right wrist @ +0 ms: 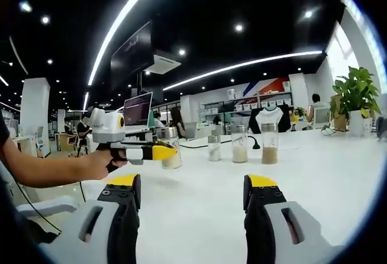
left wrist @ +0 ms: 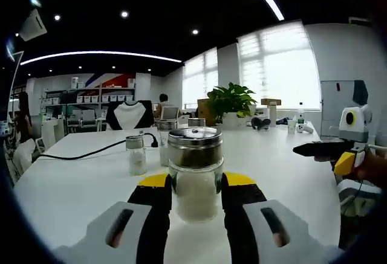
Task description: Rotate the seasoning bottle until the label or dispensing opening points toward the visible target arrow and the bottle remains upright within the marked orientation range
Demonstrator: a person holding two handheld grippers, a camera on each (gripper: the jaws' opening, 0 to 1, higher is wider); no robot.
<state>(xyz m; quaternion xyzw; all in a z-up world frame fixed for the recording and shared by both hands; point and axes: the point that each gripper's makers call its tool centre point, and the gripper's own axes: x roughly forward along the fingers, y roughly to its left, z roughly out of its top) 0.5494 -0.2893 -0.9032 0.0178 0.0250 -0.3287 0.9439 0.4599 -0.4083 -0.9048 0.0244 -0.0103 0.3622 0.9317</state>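
Left gripper (left wrist: 195, 186): jaws pinching seasoning bottle (left wrist: 195, 173), upright on white table (left wrist: 78, 185), metal lid on. Right gripper (right wrist: 192, 196): jaws spread, nothing btwn; bottle off to its left.

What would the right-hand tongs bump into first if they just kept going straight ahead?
Probably nothing soon. The right tongs are open over bare white table. Farther on stand three small jars; the middle one lies nearest that line, though depth is hard to judge. The left tongs, around a jar, sit off to the side.
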